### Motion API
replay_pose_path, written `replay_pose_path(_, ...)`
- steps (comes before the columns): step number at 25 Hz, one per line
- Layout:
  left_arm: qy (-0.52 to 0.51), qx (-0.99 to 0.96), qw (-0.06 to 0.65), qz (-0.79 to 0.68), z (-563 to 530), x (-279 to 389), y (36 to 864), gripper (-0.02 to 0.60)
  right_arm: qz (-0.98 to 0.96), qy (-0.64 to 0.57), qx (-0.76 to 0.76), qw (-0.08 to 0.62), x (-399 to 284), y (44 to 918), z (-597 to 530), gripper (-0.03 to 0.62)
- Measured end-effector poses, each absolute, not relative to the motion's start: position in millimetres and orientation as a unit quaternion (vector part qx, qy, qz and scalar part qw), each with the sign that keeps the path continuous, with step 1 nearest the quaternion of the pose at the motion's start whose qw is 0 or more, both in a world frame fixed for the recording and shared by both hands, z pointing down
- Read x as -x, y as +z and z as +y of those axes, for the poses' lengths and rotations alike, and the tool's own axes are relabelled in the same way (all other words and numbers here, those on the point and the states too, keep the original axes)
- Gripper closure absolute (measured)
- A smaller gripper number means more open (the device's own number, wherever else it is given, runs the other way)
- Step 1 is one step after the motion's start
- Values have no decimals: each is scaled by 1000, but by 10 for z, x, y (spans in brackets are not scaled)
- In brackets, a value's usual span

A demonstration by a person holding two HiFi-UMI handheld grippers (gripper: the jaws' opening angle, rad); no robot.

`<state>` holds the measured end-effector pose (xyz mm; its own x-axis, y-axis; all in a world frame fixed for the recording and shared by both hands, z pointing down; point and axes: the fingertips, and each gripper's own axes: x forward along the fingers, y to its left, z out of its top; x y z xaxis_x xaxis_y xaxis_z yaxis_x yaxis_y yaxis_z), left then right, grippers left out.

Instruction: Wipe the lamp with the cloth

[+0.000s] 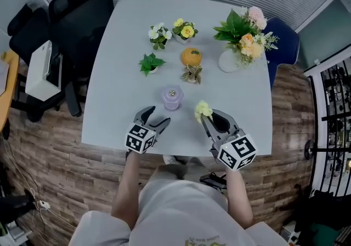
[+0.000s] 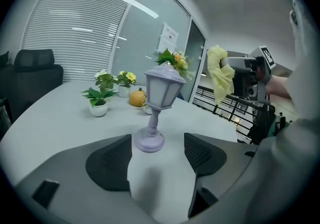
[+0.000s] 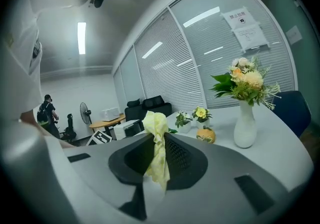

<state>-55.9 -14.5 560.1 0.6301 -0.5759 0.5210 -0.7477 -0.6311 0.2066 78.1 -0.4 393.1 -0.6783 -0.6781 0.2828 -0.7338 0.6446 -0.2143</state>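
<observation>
A small lilac lantern-shaped lamp (image 1: 171,97) stands upright on the grey table (image 1: 120,47). In the left gripper view the lamp (image 2: 156,108) rises just beyond my jaws, its base between them without touching. My left gripper (image 1: 156,120) is open, just short of the lamp on its near left. My right gripper (image 1: 206,116) is shut on a yellow cloth (image 1: 203,109), held to the right of the lamp and clear of it. The cloth (image 3: 157,149) hangs bunched between the right jaws. From the left gripper view the cloth (image 2: 219,71) shows raised at the right.
Behind the lamp stand an orange pumpkin ornament (image 1: 191,56), small potted plants (image 1: 151,64), yellow and white flower pots (image 1: 185,30), and a white vase of flowers (image 1: 241,36). Black office chairs (image 1: 77,26) flank the table's left; a blue chair (image 1: 282,42) its right.
</observation>
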Motion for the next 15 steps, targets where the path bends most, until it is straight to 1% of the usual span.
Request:
replay_pose_path(8, 259, -888, 172, -338, -338, 471, 5790, 273, -914, 146, -366, 99, -560, 3911, -357, 531)
replay_pose_path(15, 303, -894, 150, -294, -480, 325, 6062, 275, -924, 167, -330, 96, -382, 4016, -631, 531)
